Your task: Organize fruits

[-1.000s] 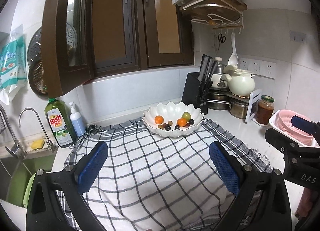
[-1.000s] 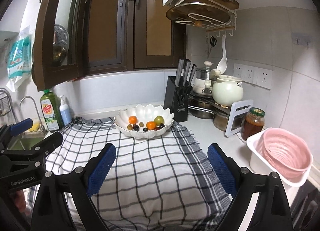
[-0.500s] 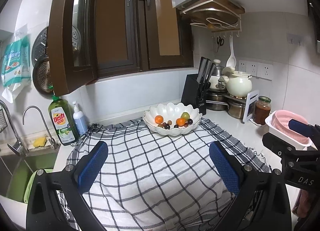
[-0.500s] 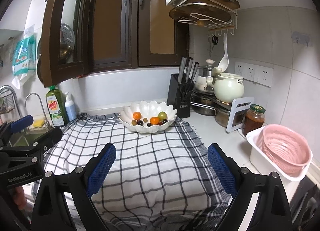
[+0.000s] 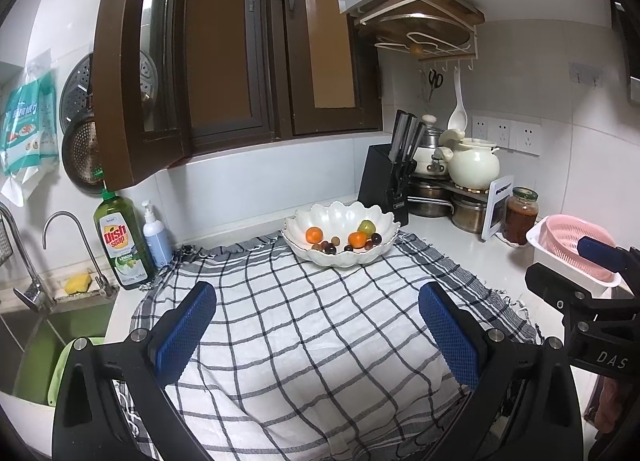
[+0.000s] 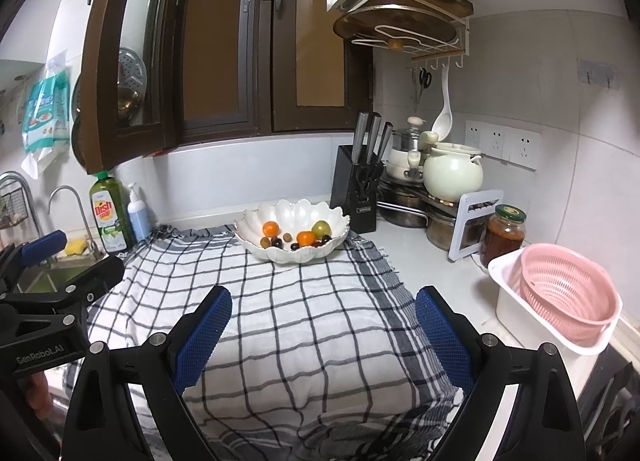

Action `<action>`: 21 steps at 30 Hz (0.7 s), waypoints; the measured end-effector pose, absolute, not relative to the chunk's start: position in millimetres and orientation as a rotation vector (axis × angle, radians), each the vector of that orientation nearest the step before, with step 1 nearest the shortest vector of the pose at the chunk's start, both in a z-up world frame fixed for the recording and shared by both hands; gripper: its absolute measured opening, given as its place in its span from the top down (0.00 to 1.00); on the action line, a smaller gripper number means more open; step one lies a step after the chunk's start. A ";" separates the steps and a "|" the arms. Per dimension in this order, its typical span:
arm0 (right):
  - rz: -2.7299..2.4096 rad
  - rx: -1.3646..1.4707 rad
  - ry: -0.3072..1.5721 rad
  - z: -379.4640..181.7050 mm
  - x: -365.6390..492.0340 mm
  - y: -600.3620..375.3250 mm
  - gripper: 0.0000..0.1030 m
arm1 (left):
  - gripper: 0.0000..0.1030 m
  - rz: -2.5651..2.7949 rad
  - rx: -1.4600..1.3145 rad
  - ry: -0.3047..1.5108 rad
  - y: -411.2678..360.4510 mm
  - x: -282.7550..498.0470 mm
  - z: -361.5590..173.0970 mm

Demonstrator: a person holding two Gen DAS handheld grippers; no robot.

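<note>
Fruit sits in bowl at back edge of cloth; both tongs wide open, holding nothing.
L view: left gripper [image 5: 318, 327] over checked cloth [image 5: 312, 325], white bowl [image 5: 340, 259] w/ fruits [image 5: 344, 239] far off. R view: right gripper [image 6: 323, 331] same, bowl [image 6: 290, 257] ahead, pink basket [image 6: 568, 291] at bench's right edge.

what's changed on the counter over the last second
Both grippers, left gripper and right gripper, backed away from the fruit bowl, which looks smaller now. Nothing grasped or released; both remain open. The fruit and checkered cloth stayed put.
</note>
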State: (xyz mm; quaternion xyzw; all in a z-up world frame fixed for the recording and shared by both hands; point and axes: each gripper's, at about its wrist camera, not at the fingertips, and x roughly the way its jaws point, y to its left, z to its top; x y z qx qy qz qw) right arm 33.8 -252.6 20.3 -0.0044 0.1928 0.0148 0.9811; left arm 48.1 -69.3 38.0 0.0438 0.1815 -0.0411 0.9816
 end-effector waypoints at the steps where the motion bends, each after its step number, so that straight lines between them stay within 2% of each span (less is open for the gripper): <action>1: 0.029 -0.009 0.388 20.3 33.0 -253.2 0.09 | 0.00 -0.083 0.089 0.365 -69.5 48.2 38.1; 21: 0.023 -0.007 0.386 20.7 32.0 -253.6 0.09 | 0.00 -0.098 0.091 0.368 -72.2 46.6 40.1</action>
